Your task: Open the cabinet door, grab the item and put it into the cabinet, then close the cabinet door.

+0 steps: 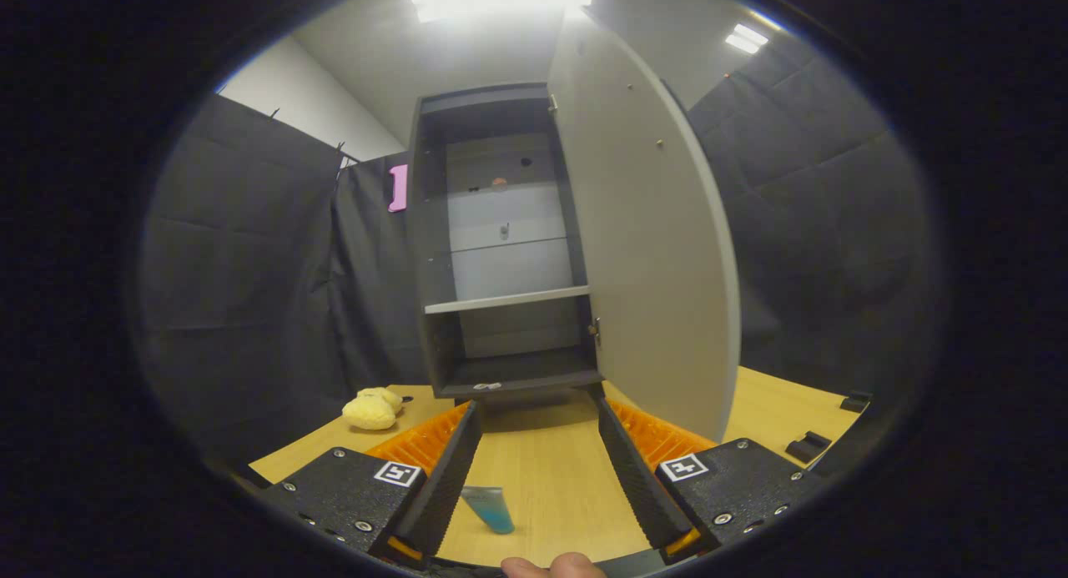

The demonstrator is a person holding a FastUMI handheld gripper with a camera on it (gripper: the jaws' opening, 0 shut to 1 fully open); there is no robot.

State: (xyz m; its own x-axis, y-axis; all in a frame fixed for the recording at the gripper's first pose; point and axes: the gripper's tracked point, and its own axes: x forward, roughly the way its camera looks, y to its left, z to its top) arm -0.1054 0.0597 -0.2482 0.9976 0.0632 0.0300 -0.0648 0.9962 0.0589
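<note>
1. Black cloth walls close in the booth behind a pale wooden table point(551, 469), and ceiling lights glare overhead.
2. At the table's far edge stands a tall dark grey cabinet point(501, 253) with a pale shelf across its middle; its light grey door point(651, 253) is swung wide on the right-hand hinges, so the opening step looks done.
3. A small teal tube point(492, 509) lies on the table near its near edge, between the gripper's fingers and close beside the left one; it seems the likeliest item to be stored, so the grab appears to be the step in hand.
4. A soft yellow plush toy point(373, 409) rests toward the table's far left corner, just left of the cabinet foot, and could equally be the item meant.
5. The gripper point(536, 432) is spread wide and grips nothing, both fingers pointing at the cabinet base with bare tabletop between them.
6. Small dark blocks point(808, 444) sit near the table's right edge.
7. A fingertip of the holding hand point(555, 566) peeks in under the gripper, which is held low and roughly level, aimed square at the open cabinet.
8. The next move likely calls for dropping and centring the jaws on the tube, closing on it, then lifting toward a shelf while staying clear of the door's edge.
</note>
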